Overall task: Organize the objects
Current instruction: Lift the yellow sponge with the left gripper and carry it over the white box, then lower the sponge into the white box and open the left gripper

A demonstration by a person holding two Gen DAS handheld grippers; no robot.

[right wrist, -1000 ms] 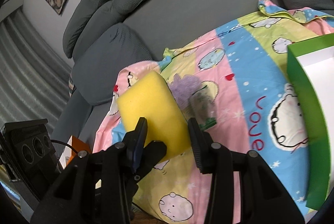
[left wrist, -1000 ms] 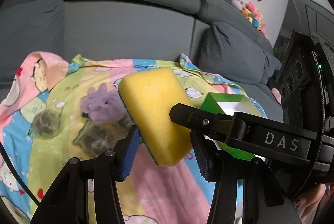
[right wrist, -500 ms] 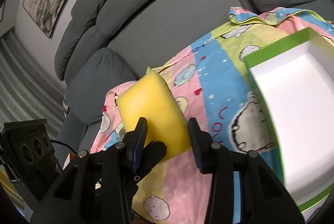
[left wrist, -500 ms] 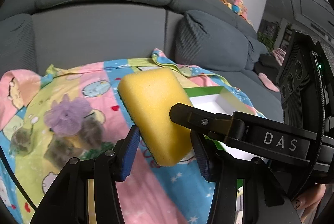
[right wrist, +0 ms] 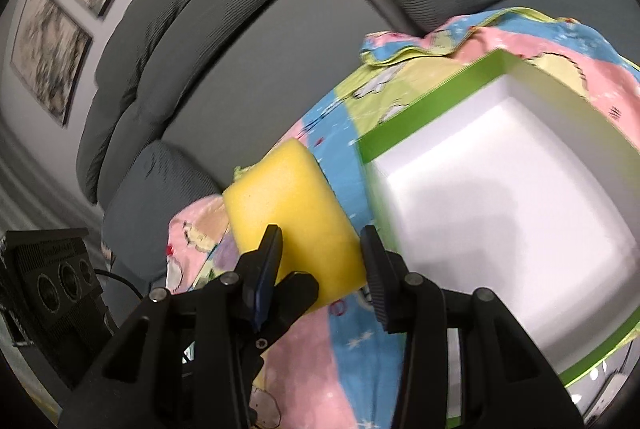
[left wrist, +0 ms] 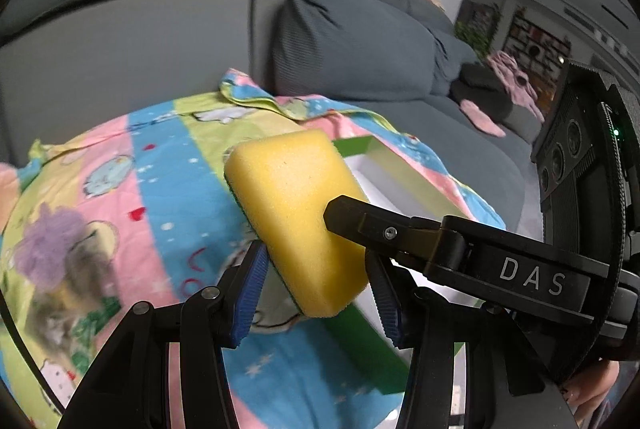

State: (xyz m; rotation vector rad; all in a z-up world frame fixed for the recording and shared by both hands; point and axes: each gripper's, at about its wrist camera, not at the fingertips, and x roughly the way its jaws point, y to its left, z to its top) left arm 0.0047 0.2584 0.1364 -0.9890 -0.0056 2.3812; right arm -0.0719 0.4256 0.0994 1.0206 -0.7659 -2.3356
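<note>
The grey sofa (left wrist: 168,41) fills my background from nine to three o'clock. Over its seat lies the cartoon-print blanket (left wrist: 160,165), in pink, blue and yellow stripes. On the blanket sits the green box (right wrist: 500,197), white inside, taking up my right wrist view from one to five o'clock. In the left wrist view only a part of its green wall shows, at about three o'clock past the sponge. Blurred purple and grey fluffy objects (left wrist: 56,269) lie on the blanket at nine o'clock. The yellow sponge (left wrist: 296,213), with a dark green underside, is raised above the blanket just beside the box's near wall. My left claw (left wrist: 316,293) and my right claw (right wrist: 320,269) both grip it, pads pressed to its sides at six o'clock.
</note>
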